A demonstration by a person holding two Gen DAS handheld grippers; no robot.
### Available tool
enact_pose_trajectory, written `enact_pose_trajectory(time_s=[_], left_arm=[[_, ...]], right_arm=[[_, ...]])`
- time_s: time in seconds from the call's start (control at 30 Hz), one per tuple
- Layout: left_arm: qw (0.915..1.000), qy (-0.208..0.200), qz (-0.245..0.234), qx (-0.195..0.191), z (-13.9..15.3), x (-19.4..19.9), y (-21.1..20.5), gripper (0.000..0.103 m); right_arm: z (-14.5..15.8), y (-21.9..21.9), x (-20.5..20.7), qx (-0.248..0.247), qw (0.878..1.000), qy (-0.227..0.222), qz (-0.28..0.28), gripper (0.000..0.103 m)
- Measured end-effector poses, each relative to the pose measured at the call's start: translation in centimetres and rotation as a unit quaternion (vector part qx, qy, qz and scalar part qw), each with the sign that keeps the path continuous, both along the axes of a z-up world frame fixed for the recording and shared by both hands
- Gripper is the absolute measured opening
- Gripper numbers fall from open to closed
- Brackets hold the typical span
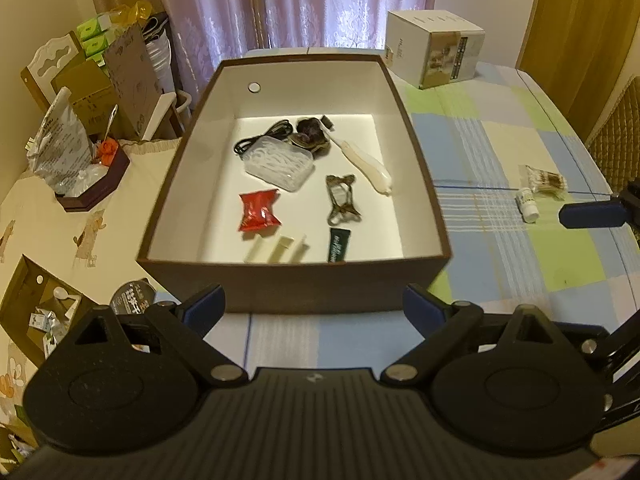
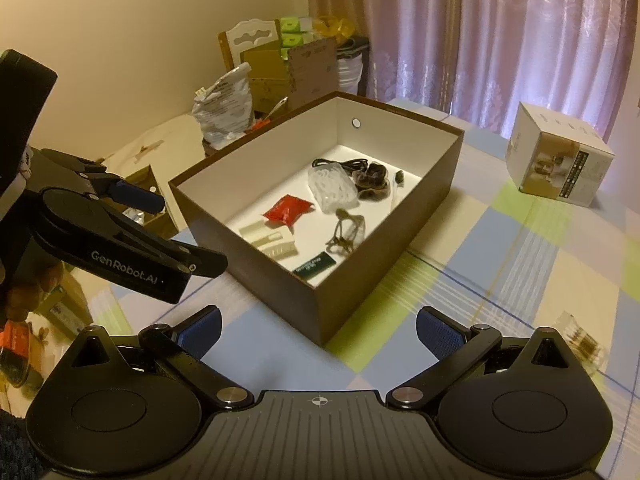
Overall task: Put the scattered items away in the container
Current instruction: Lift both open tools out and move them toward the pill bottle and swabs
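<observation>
Both the left gripper (image 1: pixel 312 304) and right gripper (image 2: pixel 318 330) gape wide and empty at frame bottom before the brown white-lined cardboard box (image 1: pixel 296 280); a small white bottle (image 1: pixel 527 205), possibly pills, lies at right.

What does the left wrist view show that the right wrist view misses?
Only the left wrist view shows the small white bottle lying on the checked cloth right of the box, with the right hand-held gripper's fingertip near it. Only the right wrist view shows the left hand-held gripper from outside, open and empty. Both show the brown box holding the red packet, and the clear snack wrapper outside it.
</observation>
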State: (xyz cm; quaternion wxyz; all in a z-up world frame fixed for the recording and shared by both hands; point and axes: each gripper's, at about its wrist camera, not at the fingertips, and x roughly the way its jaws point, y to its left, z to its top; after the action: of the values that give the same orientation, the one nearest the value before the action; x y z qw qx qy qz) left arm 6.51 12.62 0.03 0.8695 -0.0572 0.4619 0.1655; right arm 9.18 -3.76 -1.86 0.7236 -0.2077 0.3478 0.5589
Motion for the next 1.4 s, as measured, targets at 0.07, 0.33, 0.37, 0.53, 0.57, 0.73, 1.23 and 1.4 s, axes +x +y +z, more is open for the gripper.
enact_pose_trajectory(time_s=[0.07,0.33,0.37,0.53,0.57,0.73,1.23,1.4], left_arm=[[1.0000,0.002,-0.002,-0.002,-0.1,0.1,-1.0,0.094],[0.9998,0.016,-0.010,-0.011,-1.2,0.9,-4.5,0.094],[0.9997,0.019,-0.011,-0.011,-1.4,1.0,-4.9,0.094],[0.9993,0.027,-0.022,-0.014,-1.9,2.1,-7.0,0.094],[0.9992,0.028,-0.025,-0.013,-2.0,2.3,-7.4,0.094],[0.9986,0.031,-0.040,-0.013,-2.4,3.8,-9.7,0.094],[0.9947,0.026,-0.097,-0.020,-3.8,8.4,-15.0,0.094],[0.9926,0.030,-0.116,-0.018,-4.9,10.2,-16.3,0.094]], right_arm=[[0.0,-0.8,0.2,-0.001,1.000,-0.001,-0.001,0.101],[-0.5,-4.1,1.3,-0.014,1.000,0.006,-0.012,0.101],[-0.6,-4.4,1.4,-0.015,1.000,0.008,-0.013,0.101],[-0.9,-6.3,2.5,-0.021,0.999,0.012,-0.024,0.101],[-1.0,-6.7,2.7,-0.022,0.999,0.012,-0.027,0.101],[-1.2,-8.6,4.3,-0.026,0.998,0.014,-0.046,0.101],[-1.0,-15.1,10.1,-0.022,0.984,0.005,-0.178,0.101],[-1.8,-16.9,12.0,-0.020,0.974,0.010,-0.224,0.101]])
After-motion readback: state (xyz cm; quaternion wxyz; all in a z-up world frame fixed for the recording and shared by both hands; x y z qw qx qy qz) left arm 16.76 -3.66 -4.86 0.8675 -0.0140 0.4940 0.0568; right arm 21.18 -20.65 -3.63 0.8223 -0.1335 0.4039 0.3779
